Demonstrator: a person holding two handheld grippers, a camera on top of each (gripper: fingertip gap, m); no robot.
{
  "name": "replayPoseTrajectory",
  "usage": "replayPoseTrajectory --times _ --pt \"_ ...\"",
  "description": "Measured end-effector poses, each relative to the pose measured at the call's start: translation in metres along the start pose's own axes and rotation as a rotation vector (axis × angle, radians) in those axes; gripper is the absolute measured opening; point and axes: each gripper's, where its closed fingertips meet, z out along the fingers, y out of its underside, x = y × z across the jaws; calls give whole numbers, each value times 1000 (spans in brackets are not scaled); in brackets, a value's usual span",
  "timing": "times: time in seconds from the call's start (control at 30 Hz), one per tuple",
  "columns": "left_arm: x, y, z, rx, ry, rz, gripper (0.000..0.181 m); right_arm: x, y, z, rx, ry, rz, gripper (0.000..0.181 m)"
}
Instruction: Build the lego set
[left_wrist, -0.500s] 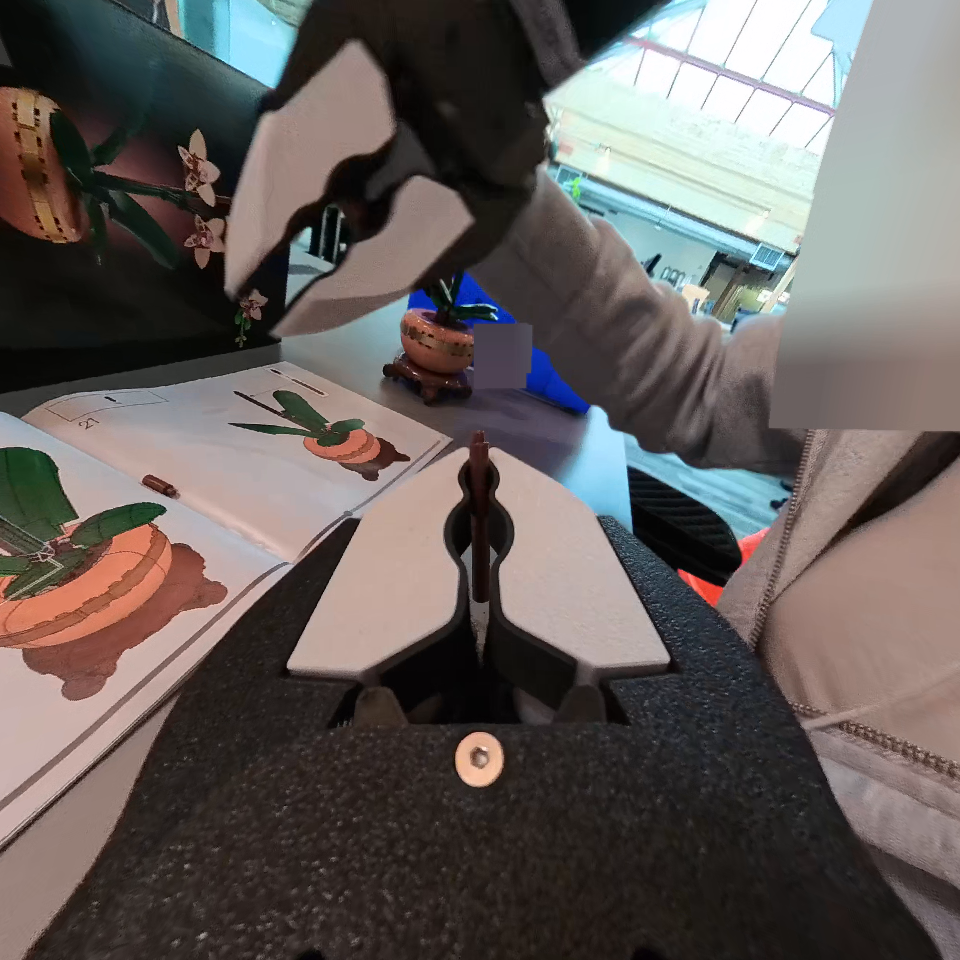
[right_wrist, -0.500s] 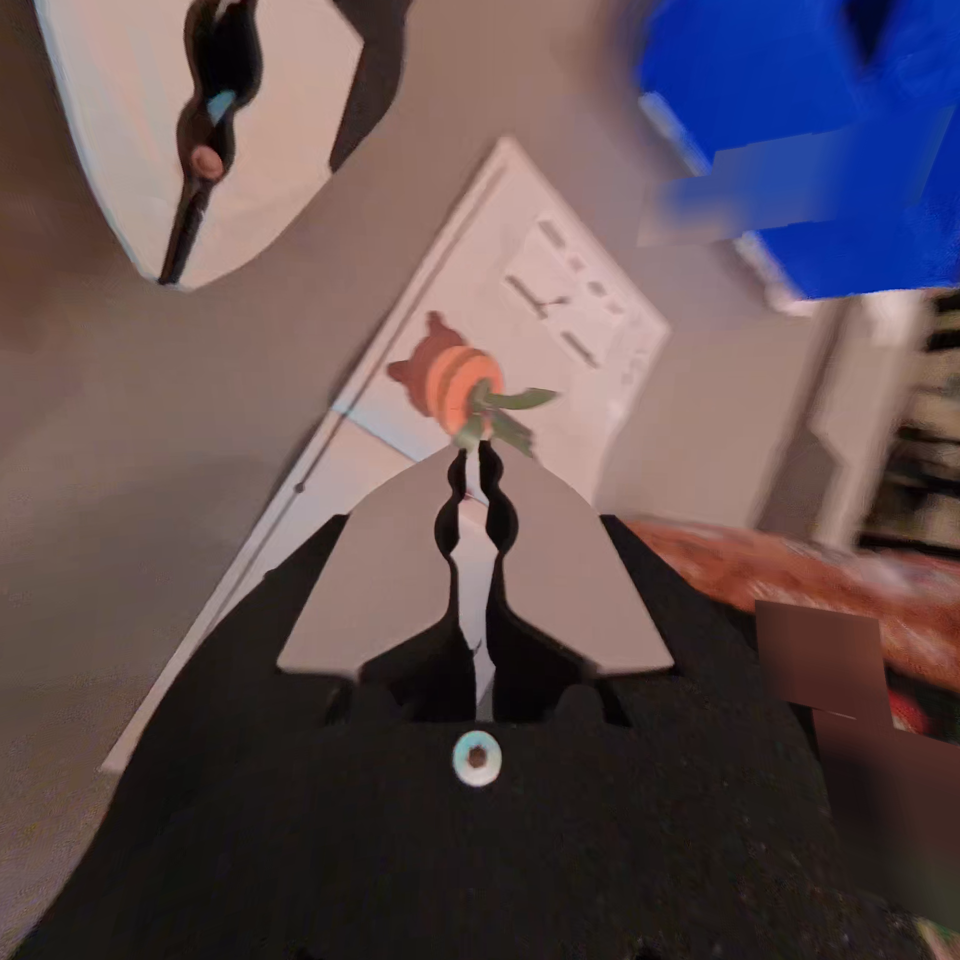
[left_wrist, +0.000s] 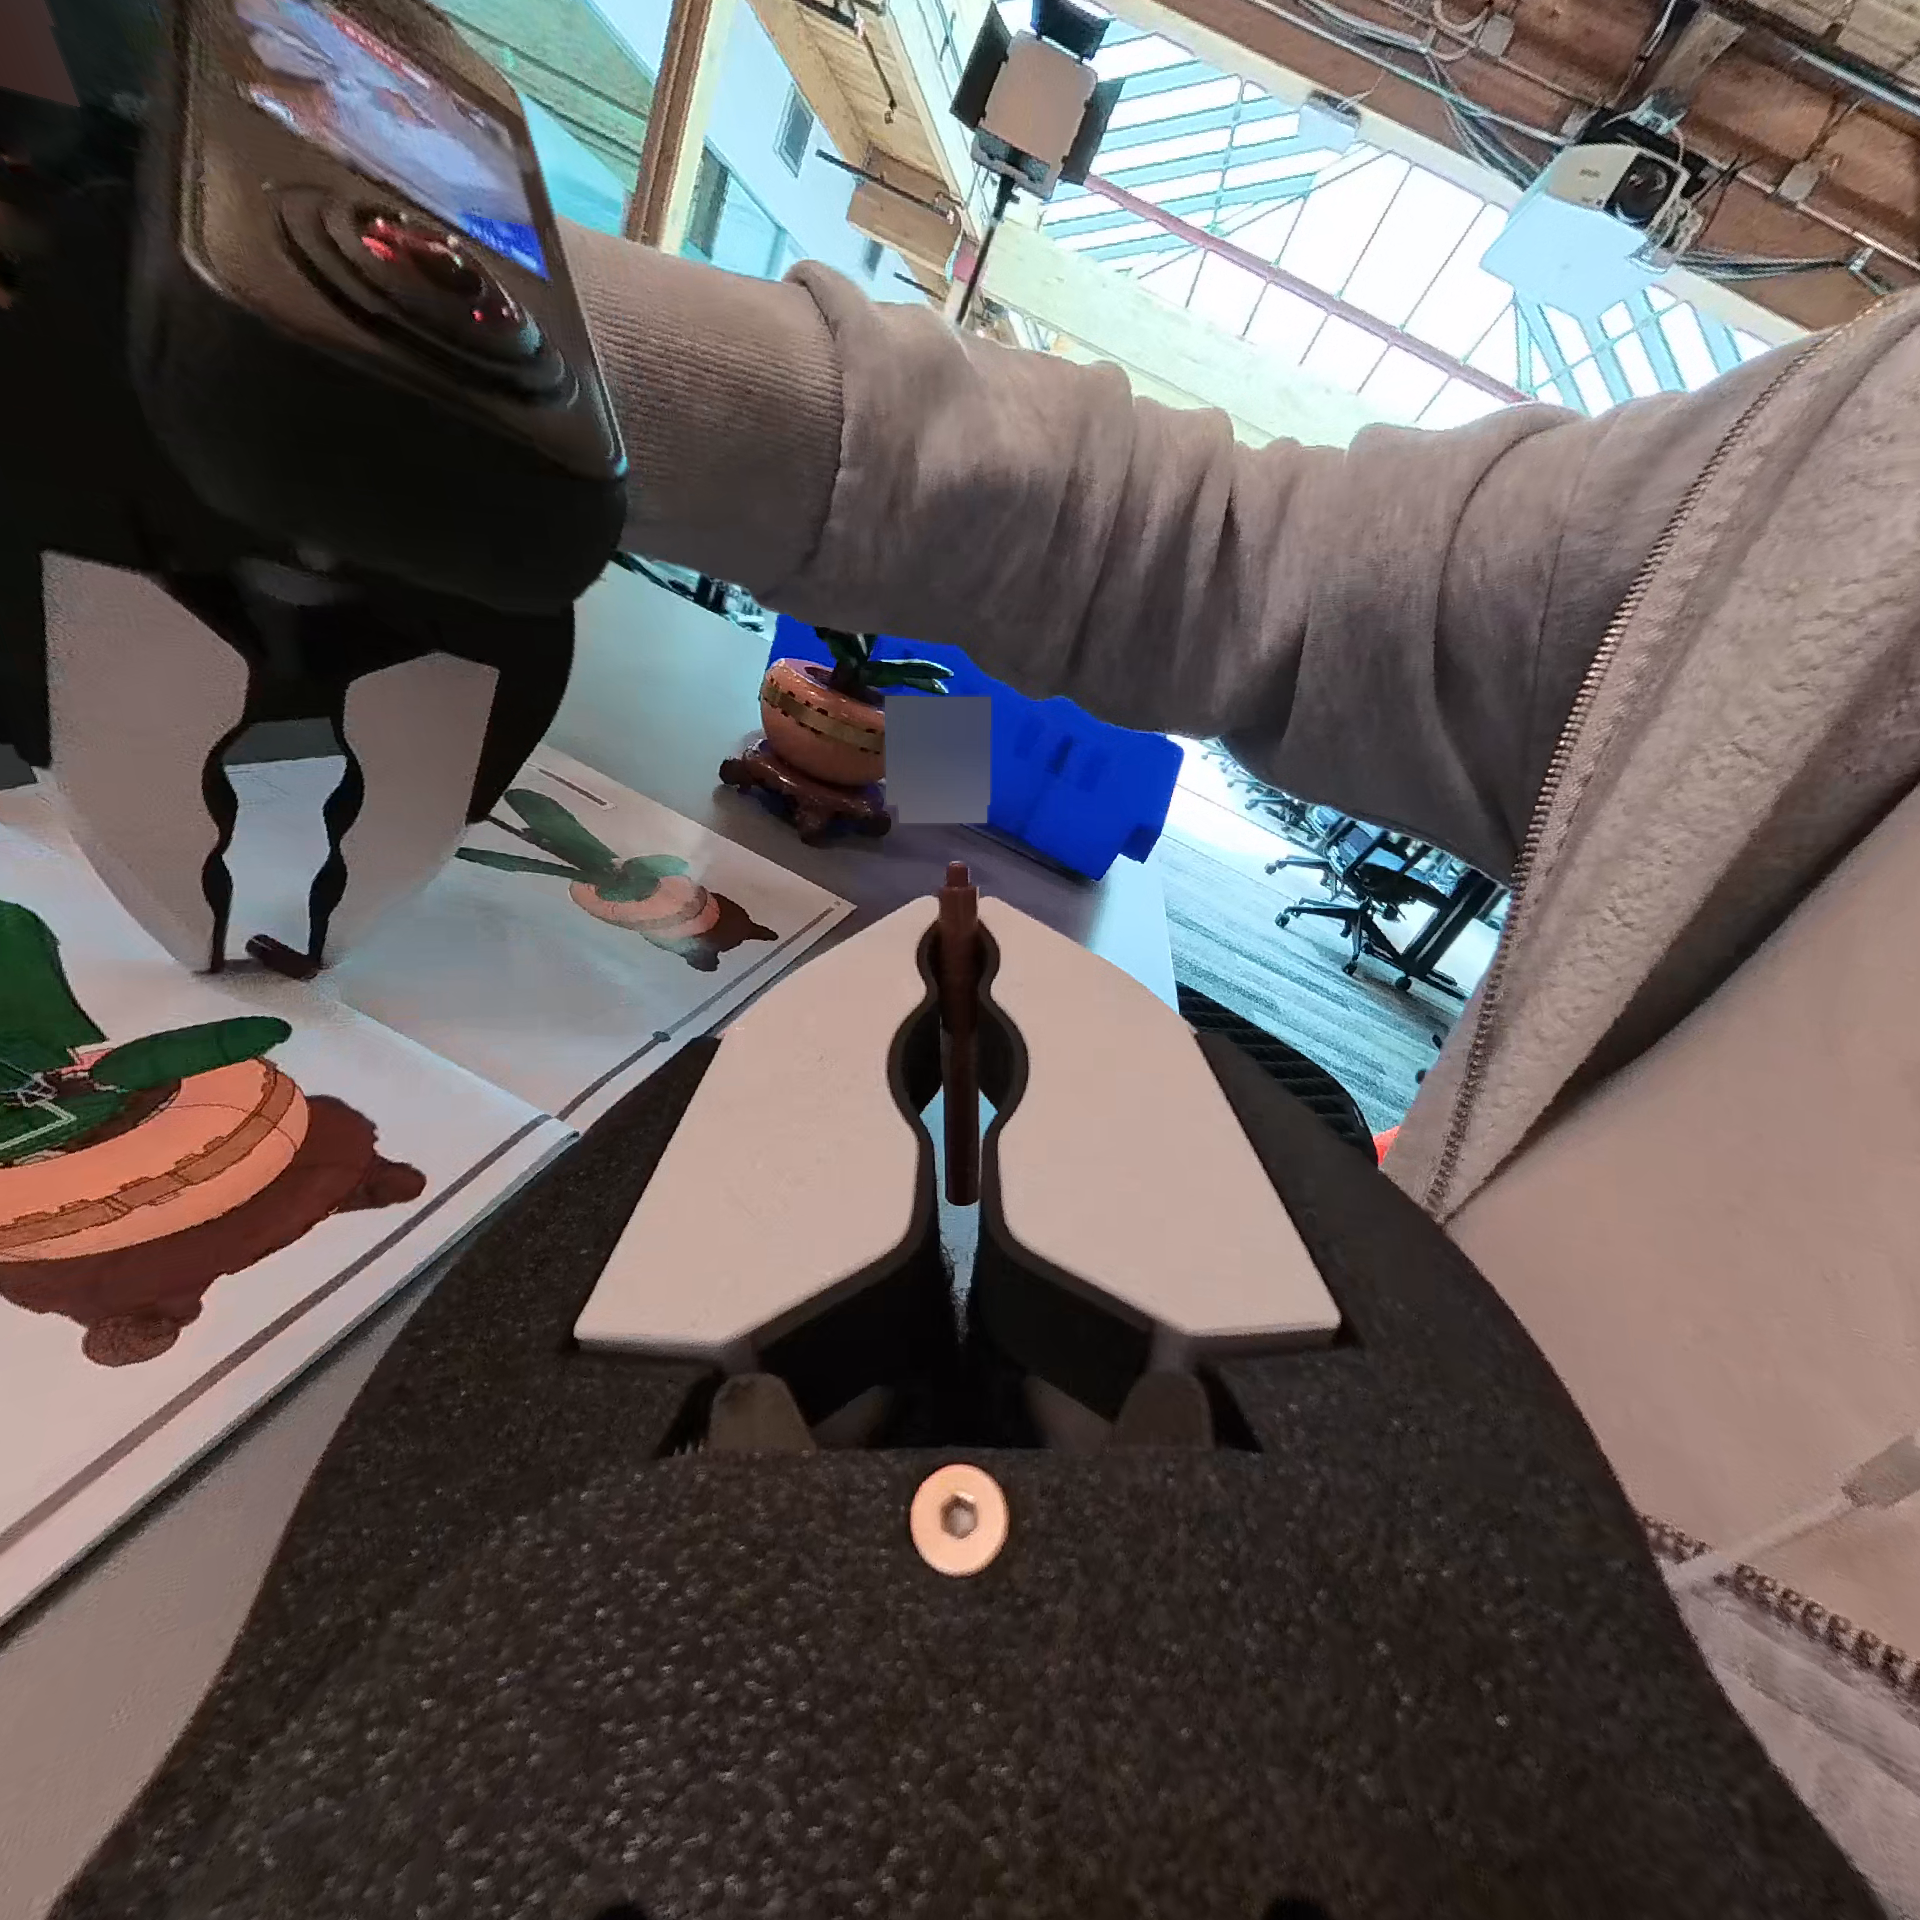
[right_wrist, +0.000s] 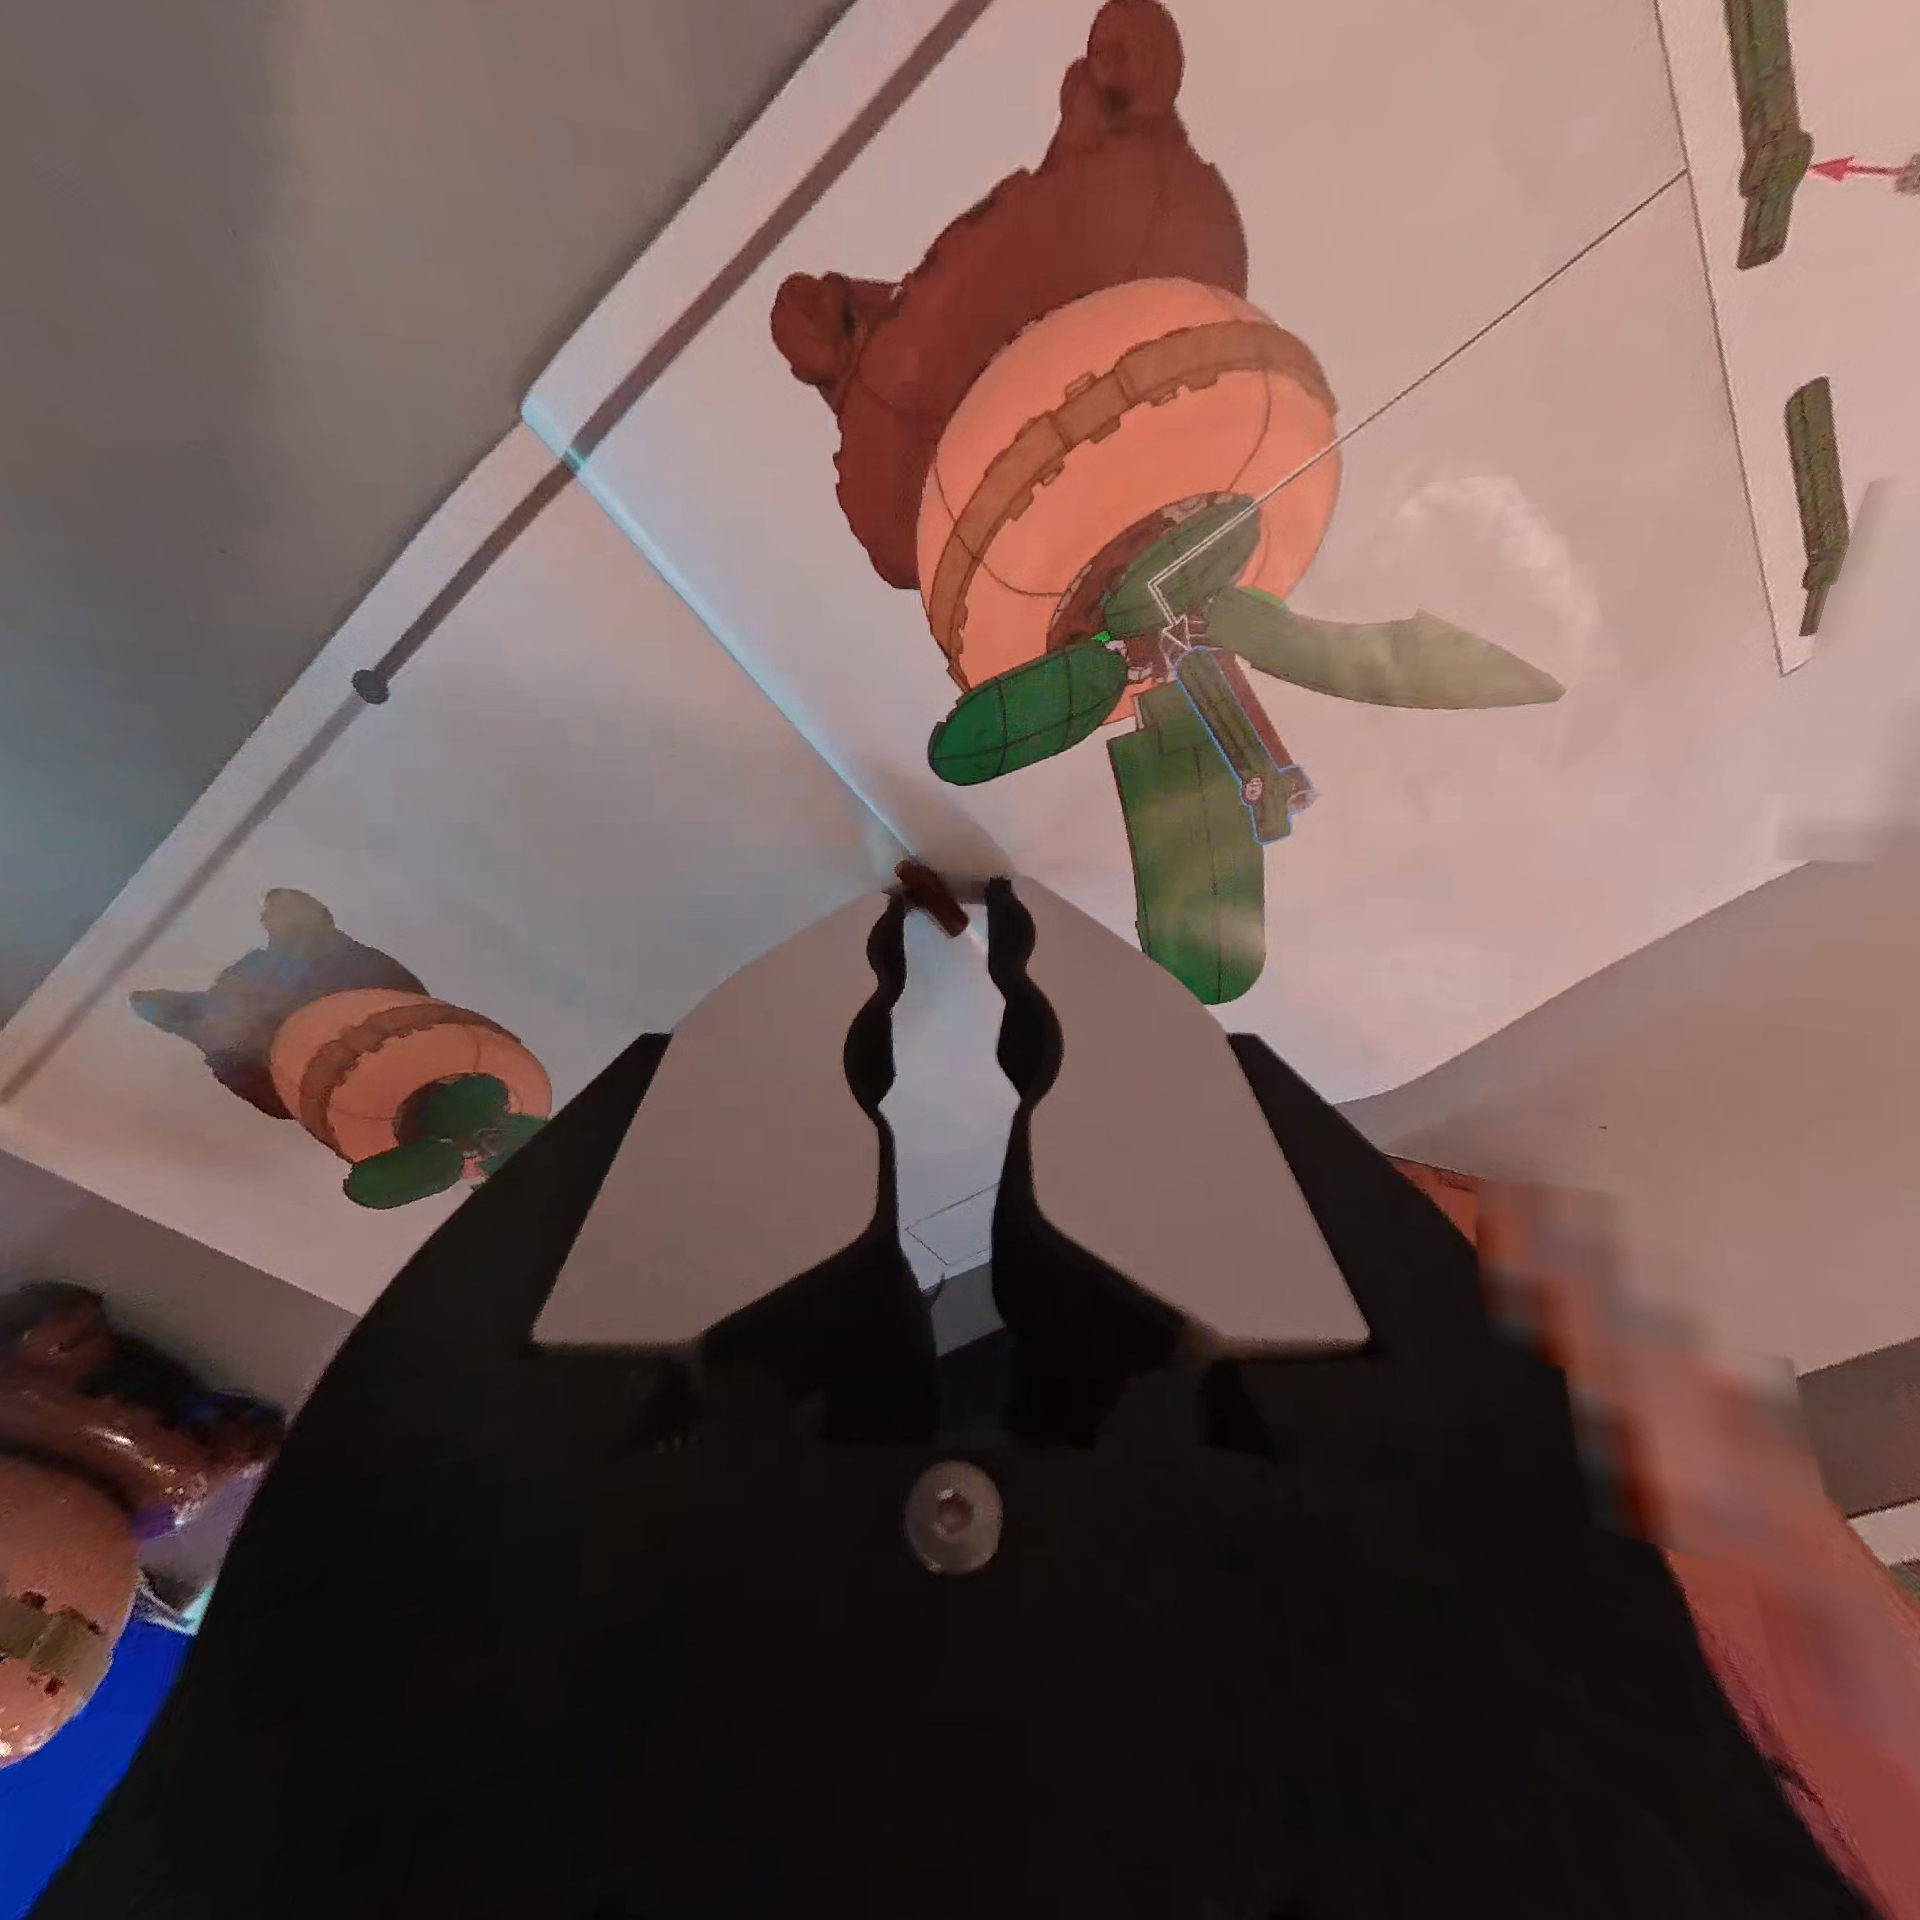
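My left gripper (left_wrist: 956, 920) is shut on a thin dark brown rod (left_wrist: 958, 1039) that stands upright between its fingers, held above the table edge. My right gripper (right_wrist: 943, 899) is open, fingertips down on the open instruction booklet (right_wrist: 644, 831), straddling a small brown piece (right_wrist: 930, 894) that lies on the page. In the left wrist view the right gripper (left_wrist: 265, 951) stands at the left with the small brown piece (left_wrist: 278, 954) between its tips. The partly built pot plant (left_wrist: 831, 727) stands on the table behind.
The booklet (left_wrist: 468, 997) covers the left of the grey table (left_wrist: 665, 686). A blue bin (left_wrist: 1070, 779) sits behind the pot. The person's grey sleeve (left_wrist: 1039, 520) crosses above. The pot (right_wrist: 52, 1621) shows at the lower left of the right wrist view. The left gripper's tips are roughly 20 cm from the right gripper's. The right tips stand about 25 cm off the partly built pot plant (left_wrist: 831, 727).
The right gripper has come down from the air onto the booklet, opened wider and now straddles the small brown piece. The left gripper still holds the rod.
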Motion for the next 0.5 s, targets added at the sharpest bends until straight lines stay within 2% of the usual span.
replayPoseTrajectory --times 0.13,0.2,0.27,0.33,0.4,0.47,0.5 --pt "-3 -1 0 5 -7 -24 0 0 -3 -1 67 32 92 5" --pt "-3 0 0 3 -9 -25 0 0 -12 -5 178 78 188 4" --pt "-6 -2 -2 18 -27 -27 0 4 -24 -20 336 158 368 5" --pt "-12 -7 -5 54 -67 -34 0 9 -48 -49 646 226 610 5" --pt "-20 -12 -10 91 -122 -34 0 4 -82 -102 1185 190 801 4" --pt "-25 -15 -13 111 -165 -8 0 -10 -91 -152 1755 58 936 4" --pt "-26 -16 -13 109 -178 8 0 -19 -90 -162 1951 -13 972 4"
